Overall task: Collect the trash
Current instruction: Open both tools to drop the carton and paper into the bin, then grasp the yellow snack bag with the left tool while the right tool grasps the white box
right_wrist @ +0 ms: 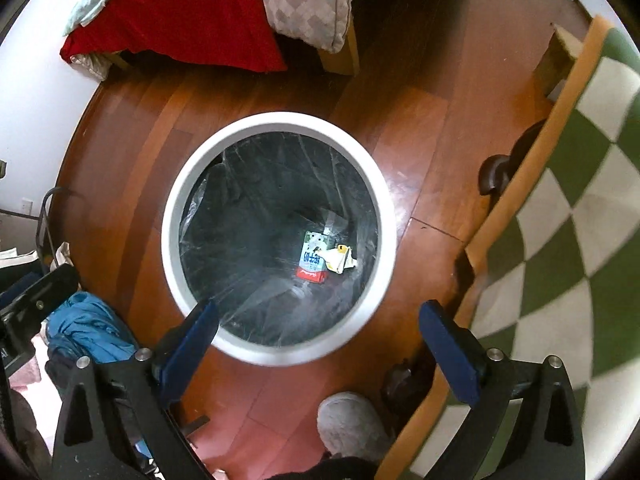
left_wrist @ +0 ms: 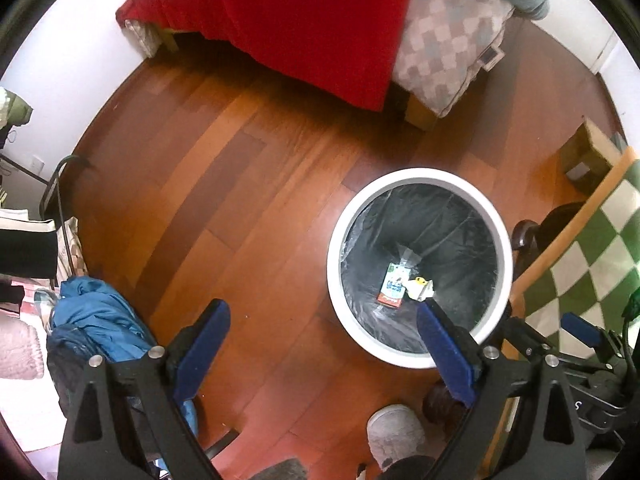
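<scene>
Wood floor (left_wrist: 248, 208), bed (left_wrist: 304, 32) with red sheet at far side, green-checked rug (right_wrist: 568, 216) on the right. White round trash bin (right_wrist: 276, 240) with black liner stands on the floor beside the rug. At its bottom: small carton (right_wrist: 313, 258) touching crumpled wrapper (right_wrist: 340, 258). Left tongs (left_wrist: 324, 336) wide open, empty. Right tongs (right_wrist: 320, 332) wide open, empty, over bin's near rim.

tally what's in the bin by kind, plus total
Carton, printed, red bottom edge, lying flat on the black liner: 1
Crumpled white-and-yellow wrapper, touching the carton: 1
Total in the white bin: 2
Both the left gripper and right gripper are open, holding nothing.
</scene>
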Demonstrator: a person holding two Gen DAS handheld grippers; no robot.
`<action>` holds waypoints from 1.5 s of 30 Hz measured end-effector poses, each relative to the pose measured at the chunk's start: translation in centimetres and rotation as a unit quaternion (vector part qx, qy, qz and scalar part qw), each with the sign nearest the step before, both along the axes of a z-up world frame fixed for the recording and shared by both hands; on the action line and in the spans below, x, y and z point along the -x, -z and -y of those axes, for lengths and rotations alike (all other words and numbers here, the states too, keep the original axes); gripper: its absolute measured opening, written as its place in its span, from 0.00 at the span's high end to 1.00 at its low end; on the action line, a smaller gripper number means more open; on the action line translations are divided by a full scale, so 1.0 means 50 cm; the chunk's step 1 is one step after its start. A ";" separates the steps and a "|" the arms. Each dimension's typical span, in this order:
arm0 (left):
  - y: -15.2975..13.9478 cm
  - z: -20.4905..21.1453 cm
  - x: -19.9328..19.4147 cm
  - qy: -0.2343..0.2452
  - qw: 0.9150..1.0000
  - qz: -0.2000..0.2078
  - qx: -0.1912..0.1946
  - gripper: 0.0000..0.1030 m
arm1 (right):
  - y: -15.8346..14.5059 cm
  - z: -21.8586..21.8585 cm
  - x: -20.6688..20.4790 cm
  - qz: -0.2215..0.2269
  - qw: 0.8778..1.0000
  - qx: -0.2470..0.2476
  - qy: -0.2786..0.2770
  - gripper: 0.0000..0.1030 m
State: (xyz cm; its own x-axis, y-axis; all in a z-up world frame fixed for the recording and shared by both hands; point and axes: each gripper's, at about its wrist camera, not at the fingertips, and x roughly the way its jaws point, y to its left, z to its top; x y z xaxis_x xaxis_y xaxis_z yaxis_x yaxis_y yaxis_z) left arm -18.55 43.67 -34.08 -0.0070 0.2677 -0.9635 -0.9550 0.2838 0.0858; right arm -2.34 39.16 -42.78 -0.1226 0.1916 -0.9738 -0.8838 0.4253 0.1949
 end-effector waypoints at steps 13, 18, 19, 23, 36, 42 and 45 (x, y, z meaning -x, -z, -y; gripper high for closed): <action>-0.172 0.144 0.020 0.011 0.997 0.023 -0.068 0.08 | -0.243 0.140 0.026 0.037 0.997 -0.074 -0.004 0.02; -0.246 0.216 0.023 0.017 0.994 0.032 -0.099 0.08 | -0.333 0.207 0.026 0.034 0.993 -0.112 0.003 0.02; -0.260 0.231 0.020 0.019 0.993 0.035 -0.107 0.08 | -0.356 0.226 0.025 0.033 0.992 -0.122 0.004 0.02; -0.321 0.286 0.001 0.026 0.990 0.038 -0.137 0.08 | -0.432 0.292 0.011 0.025 0.987 -0.158 0.016 0.02; -0.310 0.484 -0.330 0.162 0.978 0.073 -0.111 0.08 | -0.525 0.652 -0.232 0.011 0.965 -0.194 0.175 0.01; -0.226 0.591 -0.541 0.236 0.968 0.071 -0.041 0.08 | -0.469 0.846 -0.418 0.035 0.947 -0.139 0.287 0.01; -0.186 0.638 -0.639 0.263 0.962 0.072 0.004 0.08 | -0.431 0.928 -0.505 0.045 0.941 -0.099 0.322 0.01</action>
